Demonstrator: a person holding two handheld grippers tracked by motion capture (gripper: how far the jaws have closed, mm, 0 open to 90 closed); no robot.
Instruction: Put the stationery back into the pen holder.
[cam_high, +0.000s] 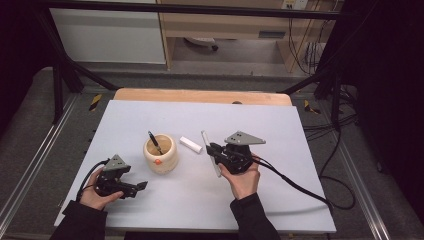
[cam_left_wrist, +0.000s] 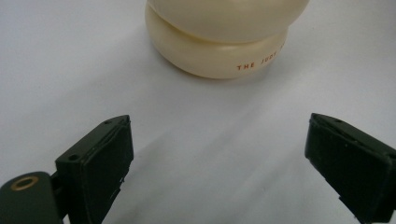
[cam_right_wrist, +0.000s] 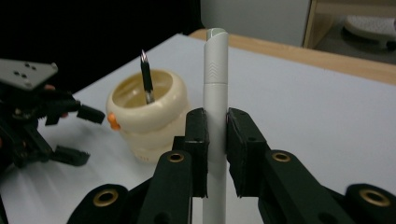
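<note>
Right tongs (cam_right_wrist: 215, 154) clamp a white pen (cam_right_wrist: 215, 93) upright above the surface (cam_high: 300, 165), beside the cup (cam_high: 160, 153) already holding a dark pen (cam_high: 154, 142). Left tongs (cam_high: 141, 186) rest open and empty nearby. Best approach: centre the pen over the cup's mouth, then lower before releasing.

A: The white pen (cam_right_wrist: 215, 84) looks like smooth matt plastic; the cream holder (cam_high: 160, 153) has a glossy ceramic-like sheen.

B: The tabletop (cam_high: 280, 135) is matt, pale, with a bare wood edge at 12 o'clock. The right gripper (cam_right_wrist: 216, 140) pads look matt black.
</note>
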